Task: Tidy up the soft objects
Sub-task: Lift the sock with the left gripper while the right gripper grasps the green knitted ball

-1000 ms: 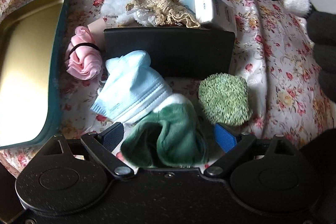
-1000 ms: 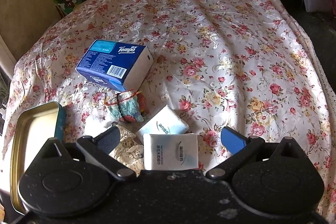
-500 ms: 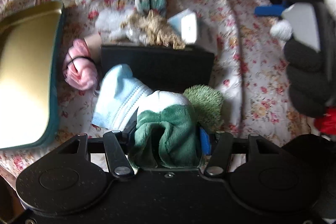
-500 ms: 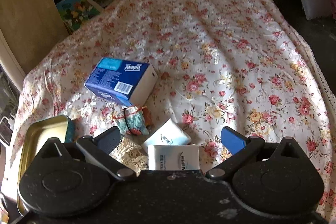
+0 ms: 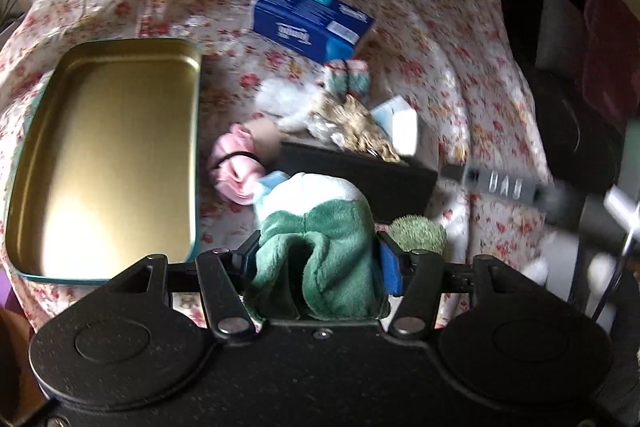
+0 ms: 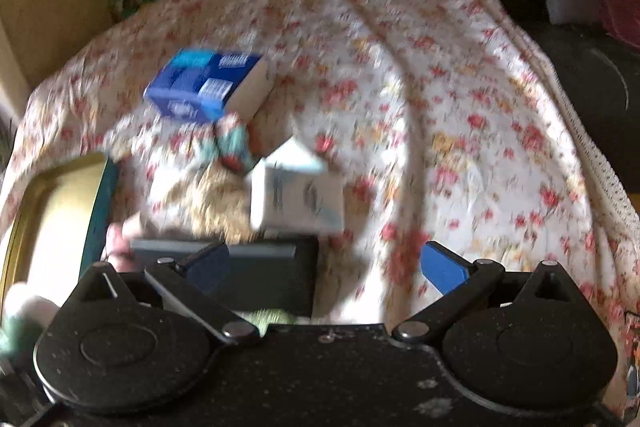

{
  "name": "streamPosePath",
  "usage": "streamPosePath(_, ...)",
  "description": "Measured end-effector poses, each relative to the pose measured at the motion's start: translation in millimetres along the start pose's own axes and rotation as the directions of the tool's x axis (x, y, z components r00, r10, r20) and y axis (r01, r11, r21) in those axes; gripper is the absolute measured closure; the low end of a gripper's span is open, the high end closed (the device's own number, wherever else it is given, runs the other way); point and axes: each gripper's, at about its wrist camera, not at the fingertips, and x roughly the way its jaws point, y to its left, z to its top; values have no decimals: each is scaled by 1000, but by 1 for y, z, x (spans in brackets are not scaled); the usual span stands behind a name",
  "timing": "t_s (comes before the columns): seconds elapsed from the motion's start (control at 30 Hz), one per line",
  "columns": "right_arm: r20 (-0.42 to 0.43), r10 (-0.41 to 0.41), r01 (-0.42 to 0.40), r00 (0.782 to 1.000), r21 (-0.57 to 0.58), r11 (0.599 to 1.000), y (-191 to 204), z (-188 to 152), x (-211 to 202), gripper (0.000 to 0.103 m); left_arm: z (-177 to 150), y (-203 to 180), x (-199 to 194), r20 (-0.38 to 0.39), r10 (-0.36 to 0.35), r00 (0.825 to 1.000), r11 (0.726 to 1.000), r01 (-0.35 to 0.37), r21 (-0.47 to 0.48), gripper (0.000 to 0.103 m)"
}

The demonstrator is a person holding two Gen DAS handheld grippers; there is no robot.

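Note:
My left gripper (image 5: pixel 316 259) is shut on a green and white plush sock (image 5: pixel 320 247) and holds it above the floral bedspread. Behind it lie a pink rolled cloth (image 5: pixel 236 171), a light blue sock mostly hidden by the plush one, and a green fuzzy pad (image 5: pixel 420 237). An open gold tin (image 5: pixel 108 155) lies to the left. My right gripper (image 6: pixel 324 267) is open and empty, above a black box (image 6: pixel 264 267) and a white tissue pack (image 6: pixel 296 199). Both views are blurred.
A blue Tempo tissue box (image 5: pixel 312 19) sits at the back, also in the right wrist view (image 6: pixel 204 87). A small rolled sock pair (image 5: pixel 348 77), white fluff and beige lace (image 5: pixel 352 123) lie near the black box (image 5: pixel 356 179). Dark furniture stands right.
My left gripper closed on the green plush sock and lifted it up and back. My right gripper pulled back and moved left, still open.

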Motion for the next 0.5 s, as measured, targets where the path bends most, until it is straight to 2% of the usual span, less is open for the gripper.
streamPosePath(0.17, -36, 27, -28, 999, -43, 999, 12, -8, -3, 1, 6, 19, -21, 54, -5, 999, 999, 8, -50, 49)
streamPosePath(0.3, -117, 68, -76, 991, -71, 995, 19, -19, 3, 1, 12, 32, -31, 88, 20, 996, 996, -12, -92, 49)
streamPosePath(0.5, -175, 18, -41, 984, -127, 991, 29, -26, 12, 1, 17, 43, -32, 78, 45, 996, 990, -34, -136, 49)
